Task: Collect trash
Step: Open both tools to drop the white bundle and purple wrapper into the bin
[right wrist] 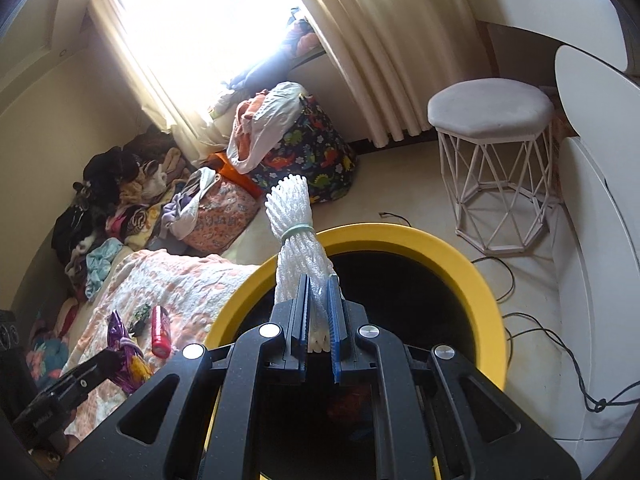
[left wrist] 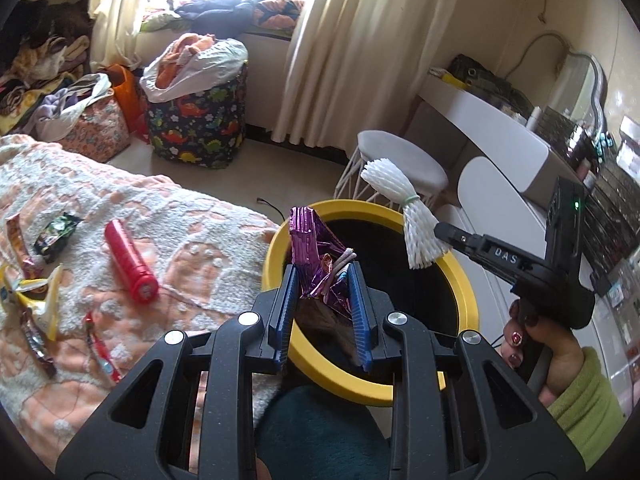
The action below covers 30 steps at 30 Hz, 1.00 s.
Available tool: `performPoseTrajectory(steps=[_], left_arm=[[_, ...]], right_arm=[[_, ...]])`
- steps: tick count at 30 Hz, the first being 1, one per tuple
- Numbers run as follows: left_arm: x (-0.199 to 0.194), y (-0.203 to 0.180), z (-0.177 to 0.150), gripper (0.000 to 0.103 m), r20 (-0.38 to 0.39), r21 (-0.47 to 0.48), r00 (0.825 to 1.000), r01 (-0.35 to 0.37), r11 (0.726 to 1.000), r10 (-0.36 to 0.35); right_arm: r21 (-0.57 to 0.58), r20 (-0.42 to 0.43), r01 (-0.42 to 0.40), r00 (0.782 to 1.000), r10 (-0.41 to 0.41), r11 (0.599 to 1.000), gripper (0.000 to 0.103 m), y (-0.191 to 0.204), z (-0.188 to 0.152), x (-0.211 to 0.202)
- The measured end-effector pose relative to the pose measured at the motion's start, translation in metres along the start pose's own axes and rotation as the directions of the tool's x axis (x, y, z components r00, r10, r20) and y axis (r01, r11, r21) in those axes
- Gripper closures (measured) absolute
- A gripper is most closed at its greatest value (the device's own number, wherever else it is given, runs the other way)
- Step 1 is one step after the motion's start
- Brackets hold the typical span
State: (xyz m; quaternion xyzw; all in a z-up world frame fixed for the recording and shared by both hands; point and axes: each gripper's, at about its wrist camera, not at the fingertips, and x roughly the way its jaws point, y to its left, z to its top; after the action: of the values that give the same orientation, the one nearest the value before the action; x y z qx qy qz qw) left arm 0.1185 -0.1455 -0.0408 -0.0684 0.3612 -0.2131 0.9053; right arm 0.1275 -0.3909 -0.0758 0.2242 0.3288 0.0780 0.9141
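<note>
The left hand-held gripper [left wrist: 323, 276] is clamping a crumpled purple foil wrapper [left wrist: 310, 236] between its blue pads, and it is holding the wrapper over the near-left part of the yellow-rimmed bin [left wrist: 276, 248], above the bin's dark opening. The right hand-held gripper [right wrist: 319, 284] is closed tight on a white foam net bundle [right wrist: 294, 220] tied with a pale green band; the bundle is standing up from the jaws over the near rim of the bin [right wrist: 440, 240]. In the left wrist view the same bundle [left wrist: 400, 200] is hanging above the right side of the bin, and a hand [left wrist: 548, 344] in a green sleeve [left wrist: 588, 404] is gripping the handle of that tool to the right of the bin. Just left of the bin, the bed [left wrist: 192, 216] with its orange-and-white blanket is touching the rim. On the bed, a red tube [left wrist: 130, 266] is lying closest to the bin, with a small dark packet [left wrist: 56, 236] further left and several loose wrappers [left wrist: 34, 300] lying near the left edge of the view. Beyond the bin on its right side, a white stool [right wrist: 490, 112] with a wire frame is standing on the floor, and a black cable [right wrist: 560, 336] is trailing across the floor to the right of the bin. Further beyond the bin to the left, a dinosaur-print hamper [left wrist: 196, 120] filled with clothes is standing by the cream curtains [left wrist: 348, 40], with an orange patterned bag [left wrist: 94, 128] beside it.
</note>
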Motion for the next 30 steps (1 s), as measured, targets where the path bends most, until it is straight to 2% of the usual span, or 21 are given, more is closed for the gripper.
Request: performPoseTrajectory(steps=[8,15,17,18,19,20,21,22,23,25,28,30], left_arm=[[0.02,-0.019,-0.009,0.084,-0.049,0.058,0.999,0.017,0.998,-0.014],[0.042,-0.024,-0.01,0.082,-0.087,0.081,0.996,0.018,0.997,-0.011],[0.049,-0.025,-0.01,0.079,-0.094,0.085,0.996,0.009,0.996,-0.001],[0.05,-0.024,-0.011,0.071,-0.093,0.087,0.996,0.004,0.996,0.005],[0.052,-0.024,-0.011,0.064,-0.092,0.088,0.996,0.0,0.996,0.008],[0.052,-0.023,-0.01,0.043,-0.088,0.086,0.996,-0.006,0.996,0.014],[0.052,-0.021,-0.01,0.027,-0.08,0.082,0.997,-0.016,0.997,0.022],[0.05,-0.019,-0.01,0.019,-0.067,0.072,0.997,-0.024,0.997,0.028],[0.048,-0.016,-0.01,0.01,-0.055,0.061,0.998,-0.024,0.998,0.027],[0.045,-0.012,-0.01,0.011,-0.047,0.047,0.999,-0.023,0.999,0.025],[0.042,-0.008,-0.011,0.011,-0.043,0.04,0.997,-0.059,0.997,0.061],[0.04,-0.005,-0.012,0.011,-0.039,0.033,0.997,-0.068,0.997,0.07]], right_arm=[[0.024,-0.003,0.011,1.0,-0.01,1.0,0.094,-0.016,0.004,0.001],[-0.038,-0.092,0.004,0.996,-0.007,0.999,0.094,-0.01,0.0,0.012],[-0.035,-0.115,0.006,0.993,-0.009,0.999,0.091,-0.01,-0.002,0.016],[-0.028,-0.116,0.017,0.993,-0.02,0.999,0.09,-0.011,-0.002,0.017],[-0.02,-0.114,0.023,0.993,-0.025,1.0,0.084,-0.011,-0.003,0.017],[-0.003,-0.11,0.02,0.994,-0.021,1.0,0.068,-0.013,-0.003,0.016],[0.01,-0.101,0.021,0.995,-0.02,1.0,0.059,-0.015,-0.002,0.015],[0.025,-0.089,0.024,0.996,-0.022,0.999,0.049,-0.016,-0.002,0.013],[0.042,-0.077,0.023,0.997,-0.019,0.999,0.046,-0.018,-0.002,0.011],[0.069,-0.063,0.007,0.998,-0.003,0.998,0.043,-0.021,-0.001,0.009],[0.098,-0.052,-0.002,0.999,0.007,0.995,0.036,-0.024,-0.001,0.009],[0.096,-0.054,-0.002,0.998,0.007,0.995,0.036,-0.023,-0.002,0.009]])
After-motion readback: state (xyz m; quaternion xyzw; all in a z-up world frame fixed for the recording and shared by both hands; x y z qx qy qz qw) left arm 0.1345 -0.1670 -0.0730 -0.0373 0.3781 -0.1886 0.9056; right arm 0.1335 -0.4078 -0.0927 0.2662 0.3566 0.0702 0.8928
